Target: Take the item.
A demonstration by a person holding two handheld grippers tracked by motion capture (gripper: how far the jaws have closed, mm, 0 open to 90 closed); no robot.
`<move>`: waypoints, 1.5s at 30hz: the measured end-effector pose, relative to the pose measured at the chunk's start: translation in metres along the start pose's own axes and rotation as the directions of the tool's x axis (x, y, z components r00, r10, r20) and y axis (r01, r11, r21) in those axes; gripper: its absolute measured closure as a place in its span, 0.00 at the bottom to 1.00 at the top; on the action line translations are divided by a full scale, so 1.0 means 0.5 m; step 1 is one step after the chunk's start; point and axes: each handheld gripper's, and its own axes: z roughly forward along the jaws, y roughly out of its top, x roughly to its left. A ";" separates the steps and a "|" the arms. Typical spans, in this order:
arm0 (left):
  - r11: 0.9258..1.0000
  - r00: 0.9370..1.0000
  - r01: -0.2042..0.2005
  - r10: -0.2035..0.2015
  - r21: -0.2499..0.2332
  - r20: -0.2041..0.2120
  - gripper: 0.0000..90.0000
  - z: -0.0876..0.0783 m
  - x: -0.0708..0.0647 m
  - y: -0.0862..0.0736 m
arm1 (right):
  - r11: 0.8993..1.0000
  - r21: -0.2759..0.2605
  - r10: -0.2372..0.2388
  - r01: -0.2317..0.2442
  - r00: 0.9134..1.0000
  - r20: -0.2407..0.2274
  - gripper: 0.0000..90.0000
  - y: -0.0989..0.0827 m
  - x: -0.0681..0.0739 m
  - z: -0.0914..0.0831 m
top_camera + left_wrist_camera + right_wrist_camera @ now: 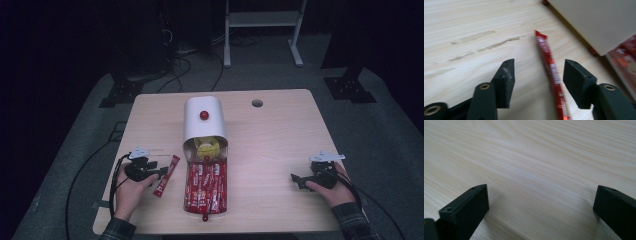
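Sachet: a single red stick sachet (166,176) lies flat on the table, just left of the white container's open tray, slanted with its top end leaning toward the tray. In the left gripper view the sachet (551,75) runs up between the two black jaws, nearer the right-hand one, and neither pad presses on it.
Left gripper: the left gripper (161,172) rests low at the table's near left, held in the person's left hand (131,192); its jaws stand partly apart, straddling the sachet's lower end, with nothing clamped.
Tray: a long clear tray (186,206) full of red stick sachets like the loose one sits in the middle of the table's near half, a small red knob at its near end.
Cover: a white rounded cover (203,131) with a red knob on top stands over the tray's far end; yellow packets show at its mouth.
Right gripper: the right gripper (296,179) sits at the near right, well apart from the tray, in the person's right hand (336,190); its jaws stand wide over bare wood, holding nothing.
Table: pale wooden table (280,145) with a round hole near its far edge.
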 end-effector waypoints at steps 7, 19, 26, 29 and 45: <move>1.000 0.998 -0.018 0.019 0.003 -0.059 0.34 -0.008 0.023 -0.008 | 1.000 0.000 0.000 0.000 1.000 0.000 0.00 0.000 0.000 0.000; 0.998 0.991 0.030 -0.023 0.050 -0.132 0.22 -0.004 0.062 -0.021 | 1.000 0.000 0.000 0.000 1.000 0.000 0.00 0.000 0.000 0.000; 0.996 0.984 0.037 -0.021 0.087 -0.175 0.19 0.006 0.077 -0.032 | 1.000 0.000 0.000 0.000 1.000 0.000 0.00 0.000 0.000 0.000; 0.996 0.983 0.032 -0.015 0.089 -0.185 0.17 0.007 0.079 -0.034 | 1.000 0.000 0.000 0.000 1.000 0.000 0.00 0.000 0.000 0.000; 0.999 0.987 -0.033 0.033 0.008 -0.158 0.01 0.013 0.094 -0.059 | 1.000 -0.001 -0.003 0.003 1.000 0.000 0.00 0.000 0.000 0.000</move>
